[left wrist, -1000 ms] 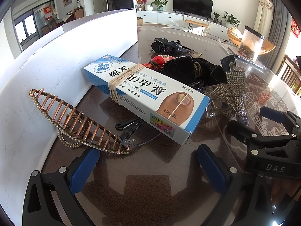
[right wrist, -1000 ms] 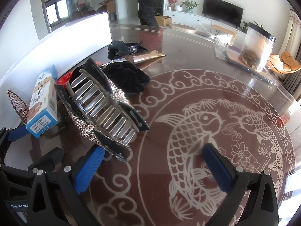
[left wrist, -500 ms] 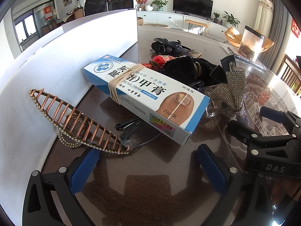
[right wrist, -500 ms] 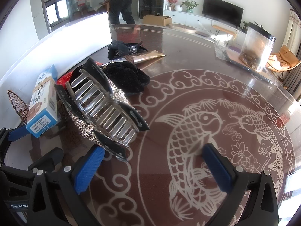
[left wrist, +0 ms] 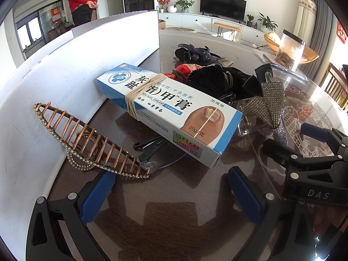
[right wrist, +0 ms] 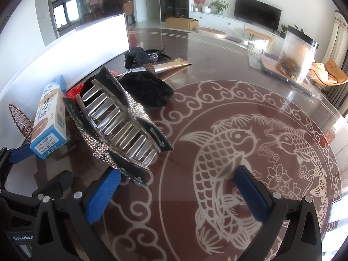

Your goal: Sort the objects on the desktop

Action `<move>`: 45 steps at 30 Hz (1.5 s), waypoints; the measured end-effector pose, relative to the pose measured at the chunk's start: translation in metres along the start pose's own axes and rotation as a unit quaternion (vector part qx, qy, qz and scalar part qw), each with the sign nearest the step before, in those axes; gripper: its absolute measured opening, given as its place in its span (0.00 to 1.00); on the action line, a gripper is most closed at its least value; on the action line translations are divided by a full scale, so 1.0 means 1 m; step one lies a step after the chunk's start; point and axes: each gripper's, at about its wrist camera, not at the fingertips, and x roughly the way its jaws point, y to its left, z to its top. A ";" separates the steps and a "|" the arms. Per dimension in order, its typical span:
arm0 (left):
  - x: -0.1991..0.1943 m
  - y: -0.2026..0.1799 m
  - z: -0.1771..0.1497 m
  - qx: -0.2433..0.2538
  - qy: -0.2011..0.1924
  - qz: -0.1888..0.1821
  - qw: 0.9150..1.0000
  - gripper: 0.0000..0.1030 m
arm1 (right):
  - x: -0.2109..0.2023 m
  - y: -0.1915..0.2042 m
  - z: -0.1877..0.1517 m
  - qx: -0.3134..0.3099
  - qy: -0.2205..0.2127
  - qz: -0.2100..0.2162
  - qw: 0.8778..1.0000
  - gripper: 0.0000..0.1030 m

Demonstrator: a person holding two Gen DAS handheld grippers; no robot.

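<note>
Left wrist view: the left gripper (left wrist: 171,192) hovers low over a glossy brown table (left wrist: 174,206), its blue-padded fingers (left wrist: 99,196) spread wide with nothing between them. Just ahead lies a blue-and-white cream box (left wrist: 167,108), bound with a band of tan string and resting slantwise on black-framed glasses (left wrist: 152,146). To its left a copper comb clip (left wrist: 87,143) edged with small beads leans against a white board (left wrist: 54,82). Beyond the box sit a red pouch (left wrist: 187,68), a black velvet piece (left wrist: 215,76) and a rhinestone claw clip (left wrist: 269,106) (partly clear plastic). Farther back lies a dark bow (left wrist: 193,53). The right gripper (left wrist: 313,163) shows at the right edge, black with a blue fingertip. A person in a red top (left wrist: 80,0) stands in the room behind.

Right wrist view: the right gripper (right wrist: 176,195) also has its fingers (right wrist: 250,193) wide apart, holding nothing, above a white fish pattern (right wrist: 228,163) in the table (right wrist: 217,69). Its left finger sits just beside the near end of the claw clip (right wrist: 121,130), whose teeth point up; whether they touch cannot be told. The box (right wrist: 50,121) stands end-on at left, the comb clip (right wrist: 20,121) behind it. The velvet piece (right wrist: 148,91), the bow (right wrist: 141,56) and a gold tube (right wrist: 169,65) lie farther back. A clear container (right wrist: 298,54) stands at the far right.
</note>
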 end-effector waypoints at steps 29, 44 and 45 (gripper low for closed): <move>0.000 0.000 0.000 -0.001 0.000 0.000 1.000 1.00 | 0.001 0.000 0.000 0.000 0.000 0.000 1.000 1.00; -0.006 0.001 -0.006 0.030 0.022 -0.021 0.999 1.00 | 0.003 0.002 0.013 -0.038 0.011 0.024 0.999 1.00; -0.010 0.001 -0.010 0.040 0.030 -0.027 0.998 1.00 | 0.001 0.005 0.018 -0.047 0.006 0.027 0.999 1.00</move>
